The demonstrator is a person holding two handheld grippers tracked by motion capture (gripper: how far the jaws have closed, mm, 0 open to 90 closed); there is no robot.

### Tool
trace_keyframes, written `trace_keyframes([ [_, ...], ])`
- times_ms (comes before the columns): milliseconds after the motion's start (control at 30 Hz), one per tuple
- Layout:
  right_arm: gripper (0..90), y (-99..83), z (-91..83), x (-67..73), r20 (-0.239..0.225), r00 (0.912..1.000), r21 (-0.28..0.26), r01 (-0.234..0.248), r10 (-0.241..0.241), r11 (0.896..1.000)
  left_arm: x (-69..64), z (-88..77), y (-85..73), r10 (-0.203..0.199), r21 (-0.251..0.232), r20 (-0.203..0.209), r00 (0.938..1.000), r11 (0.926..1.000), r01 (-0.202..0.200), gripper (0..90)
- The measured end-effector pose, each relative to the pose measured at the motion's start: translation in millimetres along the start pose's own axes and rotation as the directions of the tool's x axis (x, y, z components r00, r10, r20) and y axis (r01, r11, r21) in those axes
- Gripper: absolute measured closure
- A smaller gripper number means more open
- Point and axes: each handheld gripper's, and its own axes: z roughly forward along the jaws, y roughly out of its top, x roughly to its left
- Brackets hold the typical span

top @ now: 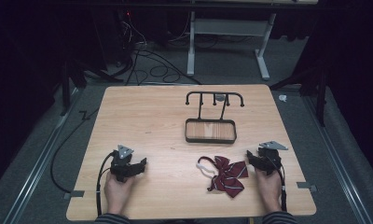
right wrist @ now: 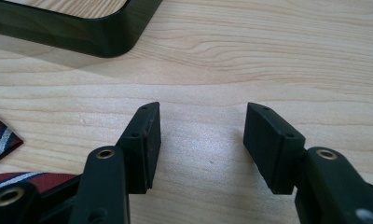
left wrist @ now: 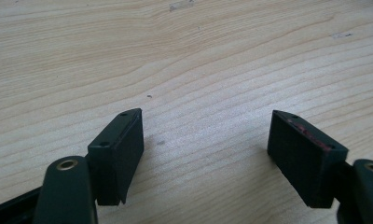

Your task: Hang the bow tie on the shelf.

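I hold my right gripper [top: 253, 157] low over the wooden table [top: 147, 116] at its near right side, jaws spread wide with nothing between them; in the right gripper view bare wood shows across the gap. The dark red bow tie [top: 227, 175], striped in white and navy and fitted with a white strap, lies flat on the table just to the left of this gripper, close beside it but not touched by the jaws. In the right gripper view a corner of the bow tie [right wrist: 3, 140] sits at the lower left, beside the left jaw. Beyond the bow tie stands a black hook stand [top: 210, 123] with a rimmed wooden tray base and a row of hooks on top; its rounded base corner [right wrist: 82, 32] appears ahead of my right jaws. My left gripper [top: 139, 164] rests at the near left of the table, well apart from the bow tie, jaws likewise wide and empty over bare wood.
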Motion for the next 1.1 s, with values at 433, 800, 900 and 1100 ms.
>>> trace_keyframes([
  [433, 47.9, -0.1, -0.1, 0.3, 0.001, 1.0, -0.001, -0.002, 0.002, 1.0, 0.3, -0.3, -0.2, 0.0, 0.0, 0.005, 1.0, 1.0, 0.0, 27.3],
  [800, 47.5, -0.3, 0.1, -0.7, -0.008, 1.0, -0.004, 0.002, -0.002, 1.0, 0.6, -0.5, -0.3, -0.001, -0.001, 0.009, 1.0, 1.0, 0.001, 27.2],
  [900, 47.5, -0.2, 0.0, -0.8, -0.009, 1.0, -0.002, -0.001, 0.001, 1.0, 0.7, -0.5, -0.3, 0.001, -0.001, 0.009, 1.0, 1.0, -0.001, 27.2],
  [1100, 51.7, -0.6, -1.1, -0.1, -0.008, 1.0, -0.001, 0.003, -0.003, 1.0, 0.5, -0.4, -0.3, -0.001, -0.002, 0.007, 1.0, 1.0, 0.001, 27.2],
])
